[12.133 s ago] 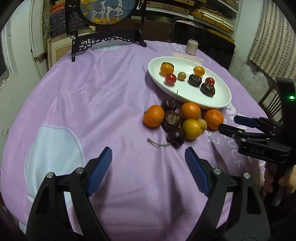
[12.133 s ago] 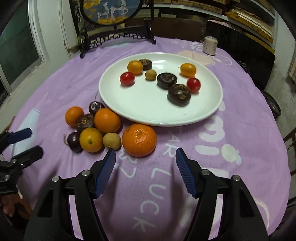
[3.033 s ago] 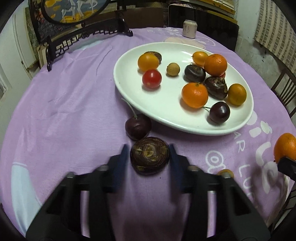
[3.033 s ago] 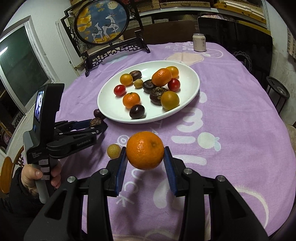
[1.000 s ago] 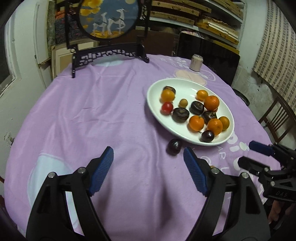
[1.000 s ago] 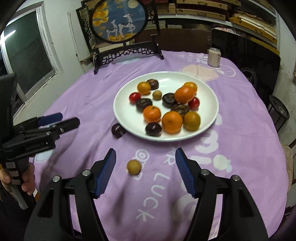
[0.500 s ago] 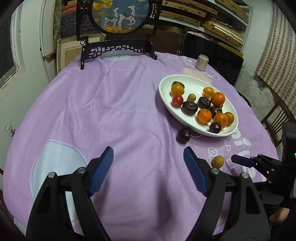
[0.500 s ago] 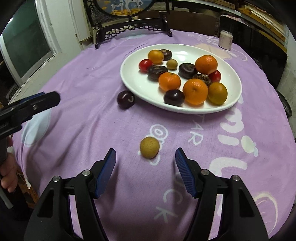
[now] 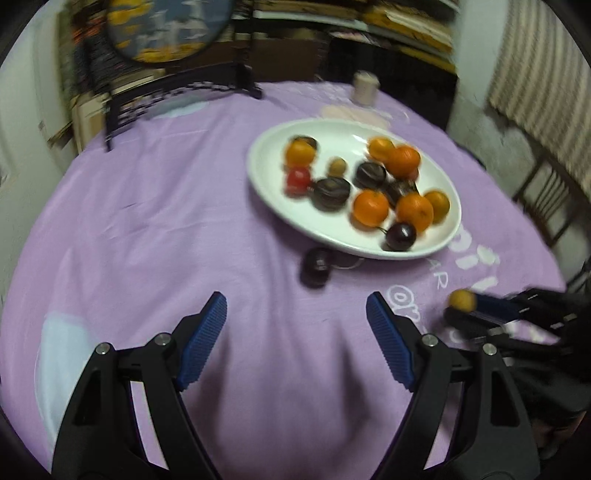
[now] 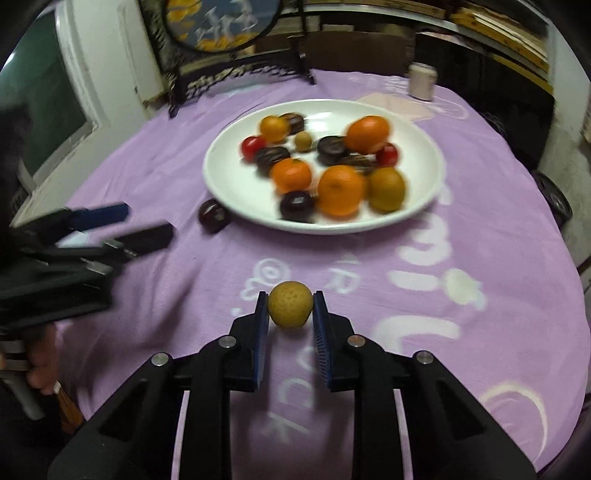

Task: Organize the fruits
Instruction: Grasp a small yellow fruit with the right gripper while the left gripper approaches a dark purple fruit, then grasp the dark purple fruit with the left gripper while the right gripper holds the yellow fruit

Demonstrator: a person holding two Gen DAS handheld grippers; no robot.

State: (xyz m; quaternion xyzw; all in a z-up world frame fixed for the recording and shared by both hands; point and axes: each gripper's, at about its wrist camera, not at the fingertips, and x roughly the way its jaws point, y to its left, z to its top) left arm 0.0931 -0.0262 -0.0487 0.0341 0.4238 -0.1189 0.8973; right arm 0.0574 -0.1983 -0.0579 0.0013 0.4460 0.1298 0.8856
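Pretty close to done from where I'm standing; bottom centre of the right wrist view, the right gripper [image 10: 290,308] is clamped on the small round yellow-brown fruit [image 10: 290,303], just over the purple tablecloth [image 10: 461,229]; the left gripper [image 9: 295,325] hangs wide apart, holding nothing; past it a dark cherry-like fruit [image 9: 316,266] sits beside the white oval plate [image 9: 266,184], upper right, already piled up; so I'd say two left.

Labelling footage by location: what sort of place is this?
Probably a home dining or storage room: round table under a purple printed tablecloth, white oval plate of fruit, cluttered wooden shelves behind.
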